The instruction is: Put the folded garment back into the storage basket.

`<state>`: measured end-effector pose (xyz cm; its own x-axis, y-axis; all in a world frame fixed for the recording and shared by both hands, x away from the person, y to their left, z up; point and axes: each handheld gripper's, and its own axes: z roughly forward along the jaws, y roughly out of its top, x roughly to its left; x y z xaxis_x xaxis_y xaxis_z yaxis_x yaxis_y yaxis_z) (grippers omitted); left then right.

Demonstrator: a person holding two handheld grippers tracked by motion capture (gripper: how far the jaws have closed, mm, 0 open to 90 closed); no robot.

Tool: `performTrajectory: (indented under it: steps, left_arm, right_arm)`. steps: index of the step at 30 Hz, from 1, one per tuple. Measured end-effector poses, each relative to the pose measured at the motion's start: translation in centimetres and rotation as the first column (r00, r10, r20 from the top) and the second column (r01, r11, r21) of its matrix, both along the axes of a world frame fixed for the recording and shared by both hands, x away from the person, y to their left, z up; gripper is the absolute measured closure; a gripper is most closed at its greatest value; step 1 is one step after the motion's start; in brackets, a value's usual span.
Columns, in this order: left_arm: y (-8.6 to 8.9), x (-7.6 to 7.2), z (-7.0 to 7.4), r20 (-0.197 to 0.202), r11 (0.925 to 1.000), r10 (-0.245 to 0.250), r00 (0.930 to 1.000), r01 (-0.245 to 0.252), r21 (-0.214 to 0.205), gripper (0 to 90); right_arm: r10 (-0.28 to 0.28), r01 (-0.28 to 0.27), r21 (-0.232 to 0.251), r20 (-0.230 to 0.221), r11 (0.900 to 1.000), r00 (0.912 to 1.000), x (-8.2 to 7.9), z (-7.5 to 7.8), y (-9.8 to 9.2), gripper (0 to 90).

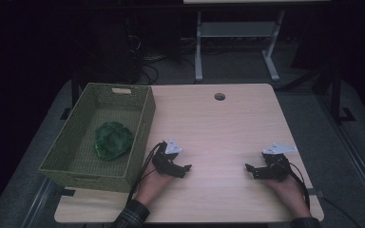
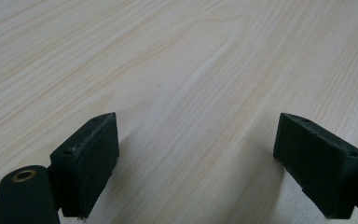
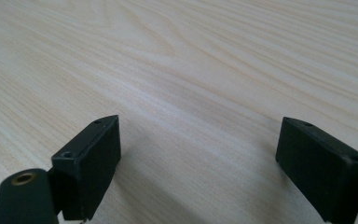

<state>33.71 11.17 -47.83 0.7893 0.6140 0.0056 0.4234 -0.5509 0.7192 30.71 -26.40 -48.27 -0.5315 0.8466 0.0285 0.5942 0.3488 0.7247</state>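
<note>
The crumpled dark green cloth (image 1: 113, 140) lies inside the olive-green woven rectangular basket (image 1: 142, 124) at the left of the pale wooden counter (image 1: 218, 128). Just right of the basket's near corner, the left hand-held gripper (image 1: 184, 169) rests on the counter, jaws apart and empty. The right hand-held gripper (image 1: 250, 170) sits near the right edge, jaws likewise spread on bare wood, pointing toward the left one.

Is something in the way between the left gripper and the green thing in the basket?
Yes. The basket's near side wall stands between the left gripper and the green thing. The gripper would likely have to go up over the rim.
</note>
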Motion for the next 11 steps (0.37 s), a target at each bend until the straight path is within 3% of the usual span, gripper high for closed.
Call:
performTrajectory:
  steps: [11]
  left_arm:
    - [-0.01, 0.01, -0.03, 0.003, 1.0000, 0.001, 1.0000, -0.001, -0.002, 13.6]
  right_arm:
    - [0.000, 0.000, 0.000, 0.000, 1.0000, 1.0000, 0.00, 0.00, 0.00, 13.5]
